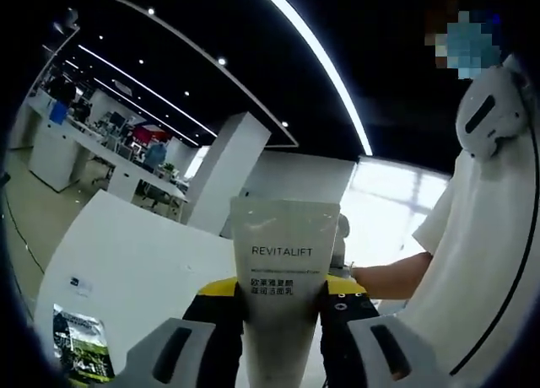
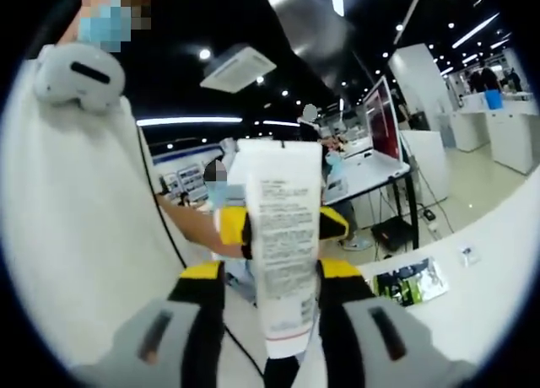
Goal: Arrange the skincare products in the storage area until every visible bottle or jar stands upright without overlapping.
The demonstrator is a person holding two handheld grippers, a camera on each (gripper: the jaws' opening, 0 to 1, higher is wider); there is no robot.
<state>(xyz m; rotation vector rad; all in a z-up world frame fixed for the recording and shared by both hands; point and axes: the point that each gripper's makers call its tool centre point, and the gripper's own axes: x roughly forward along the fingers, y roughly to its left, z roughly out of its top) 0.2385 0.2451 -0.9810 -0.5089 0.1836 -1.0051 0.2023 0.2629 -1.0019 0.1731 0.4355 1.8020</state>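
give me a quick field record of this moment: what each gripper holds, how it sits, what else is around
left gripper: shut on a white squeeze tube printed REVITALIFT
right gripper: shut on the same tube, its small-print side facing this camera
tube pose: held up between both grippers, crimped flat end toward the top of each view
table: white tabletop below
other item: green and black sachet lying flat on the table
person: white shirt, bare forearm
setting: open office with ceiling lights

One white tube [image 1: 283, 278]; one printed sachet [image 1: 82, 343] on white table [image 1: 143, 261].
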